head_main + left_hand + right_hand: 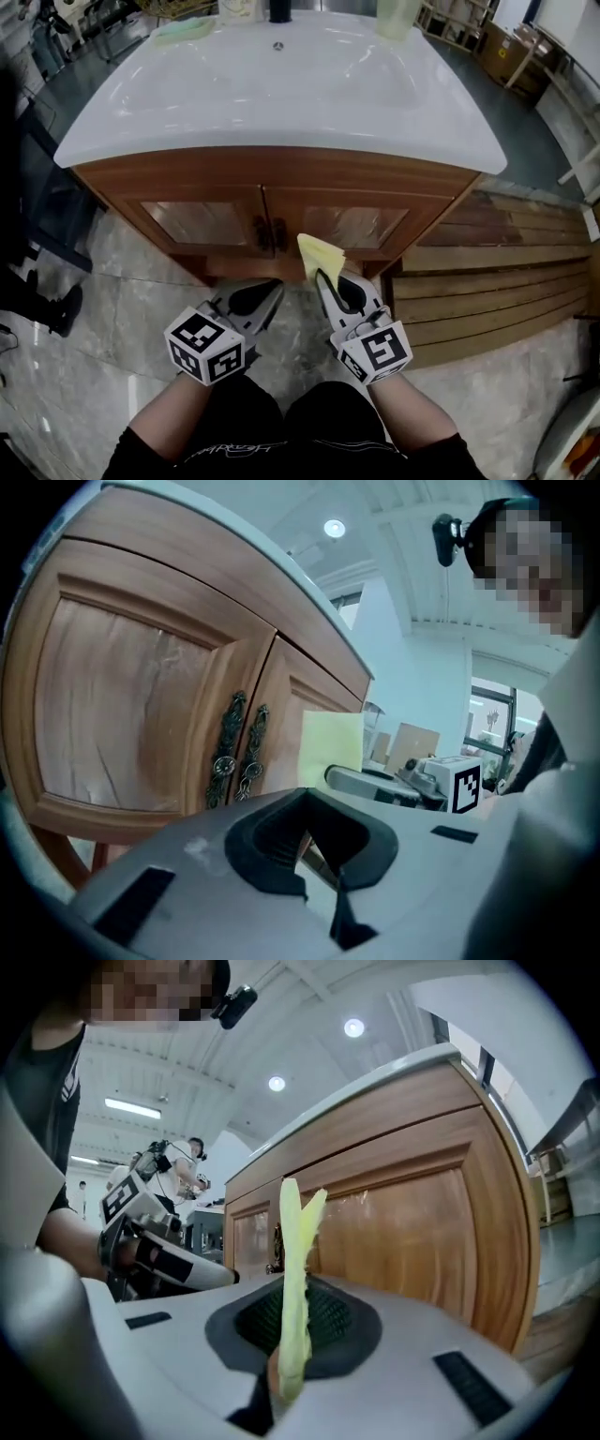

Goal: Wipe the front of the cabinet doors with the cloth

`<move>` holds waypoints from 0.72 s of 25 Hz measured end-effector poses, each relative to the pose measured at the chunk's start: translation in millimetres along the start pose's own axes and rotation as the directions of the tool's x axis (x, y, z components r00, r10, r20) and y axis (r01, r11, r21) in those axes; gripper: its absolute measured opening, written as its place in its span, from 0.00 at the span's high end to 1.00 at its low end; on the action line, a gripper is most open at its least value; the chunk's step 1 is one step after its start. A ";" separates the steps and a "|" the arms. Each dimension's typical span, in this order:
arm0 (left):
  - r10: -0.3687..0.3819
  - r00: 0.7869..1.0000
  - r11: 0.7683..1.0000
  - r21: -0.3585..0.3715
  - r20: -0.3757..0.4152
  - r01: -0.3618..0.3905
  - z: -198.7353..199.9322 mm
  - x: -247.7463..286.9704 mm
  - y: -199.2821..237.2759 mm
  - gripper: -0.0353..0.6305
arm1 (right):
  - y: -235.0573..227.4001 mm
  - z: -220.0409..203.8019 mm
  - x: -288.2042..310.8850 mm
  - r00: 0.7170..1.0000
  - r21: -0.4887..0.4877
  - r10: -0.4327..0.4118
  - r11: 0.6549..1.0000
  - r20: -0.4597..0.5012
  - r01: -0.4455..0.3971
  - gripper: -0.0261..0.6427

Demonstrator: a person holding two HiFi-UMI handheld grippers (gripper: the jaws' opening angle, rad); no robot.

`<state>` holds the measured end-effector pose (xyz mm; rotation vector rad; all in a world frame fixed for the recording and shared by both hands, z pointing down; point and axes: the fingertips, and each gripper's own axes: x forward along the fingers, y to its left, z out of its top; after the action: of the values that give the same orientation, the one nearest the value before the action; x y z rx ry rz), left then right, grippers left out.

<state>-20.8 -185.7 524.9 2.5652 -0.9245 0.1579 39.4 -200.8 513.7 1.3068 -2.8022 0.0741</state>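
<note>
The wooden cabinet has a left door (202, 222) and a right door (352, 225), with two dark ornate handles (269, 234) where they meet. My right gripper (323, 279) is shut on a folded yellow cloth (319, 253), which stands up just in front of the right door's lower inner corner. In the right gripper view the cloth (292, 1269) sticks out between the jaws with the right door (403, 1232) close behind. My left gripper (272, 286) is shut and empty, low before the handles (239, 747). The cloth (331, 742) also shows in the left gripper view.
A white sink top (281, 84) overhangs the cabinet. Wooden slats (487, 281) lie on the floor to the right. Grey tiled floor (122, 272) lies at left, with a person's shoe (66, 309) on it.
</note>
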 end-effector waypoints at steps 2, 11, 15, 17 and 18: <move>0.011 1.000 1.000 0.018 0.004 -0.011 -10.4 -1.5 5.3 0.94 | 3.5 -2.9 10.0 1.000 -0.005 0.009 1.000 0.030 -0.008 0.90; 0.007 0.998 1.000 -0.024 0.062 -0.006 1.7 0.6 0.9 0.94 | 5.1 -2.5 33.1 0.998 -0.034 -0.018 0.999 0.055 0.020 0.90; 0.030 0.998 0.999 -0.047 0.057 -0.027 0.5 -3.6 5.3 0.94 | 5.4 -8.9 40.5 0.998 -0.055 -0.040 0.998 0.045 0.043 0.90; 0.032 0.997 0.998 -0.058 0.064 -0.029 2.0 -5.9 6.6 0.94 | 3.7 -11.5 42.3 0.997 -0.053 -0.059 0.997 0.044 0.061 0.90; 0.033 0.997 0.997 -0.066 0.067 -0.028 2.3 -6.5 6.6 0.94 | 2.8 -12.4 42.4 0.997 -0.055 -0.066 0.996 0.043 0.069 0.90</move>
<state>-30.1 -187.5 523.5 2.5111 -0.9782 0.0478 10.4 -230.6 528.7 1.4045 -2.7687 -0.0346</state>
